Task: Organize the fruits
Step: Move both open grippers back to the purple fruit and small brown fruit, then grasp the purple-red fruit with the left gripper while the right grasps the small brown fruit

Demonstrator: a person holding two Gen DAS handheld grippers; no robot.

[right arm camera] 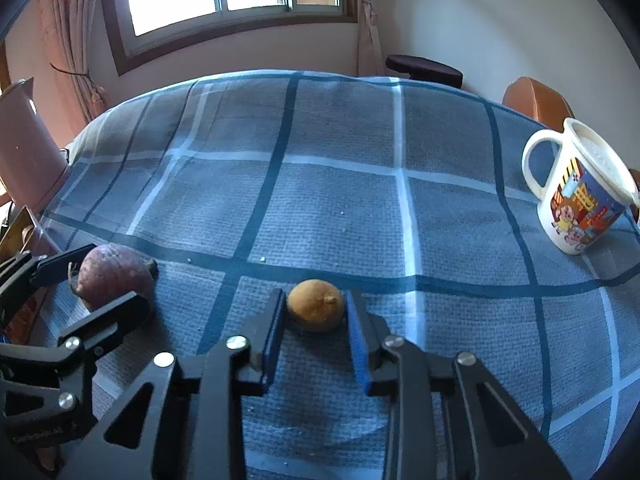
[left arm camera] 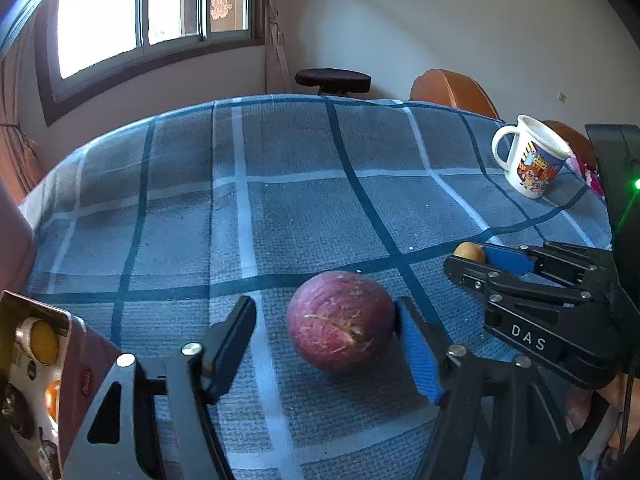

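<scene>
Blue checked cloth (left arm camera: 280,208) fills both my feeds, so I take the white cartoon mug (right arm camera: 580,196) as my landmark. It stands upright at the far right of the table.

On the left wrist feed I have the purple fruit (left arm camera: 341,321) resting on the cloth, well to the near left of the mug. My left gripper (left arm camera: 326,346) sits around it with its jaws spread: the blue-padded finger (left arm camera: 418,356) touches the fruit's right side, while the other finger (left arm camera: 230,352) stands clear of it, cloth showing in the gap. So it is released, not clamped.

Over to the right wrist feed. The small yellow-brown fruit (right arm camera: 316,310) lies on the cloth, nearer the mug than the purple one yet still well apart from it, its little stem nub pointing up. My right gripper (right arm camera: 314,332) brackets it, a finger close on each side; whether the pads actually press the skin I cannot tell. From the left camera that same gripper (left arm camera: 480,260) appears side-on, with the yellow fruit (left arm camera: 469,251) peeking out at its tips.

At the far left edge, opposite the mug, a printed snack box (left arm camera: 36,376) lies by the left gripper, and a pink jug (right arm camera: 24,148) stands behind it.
</scene>
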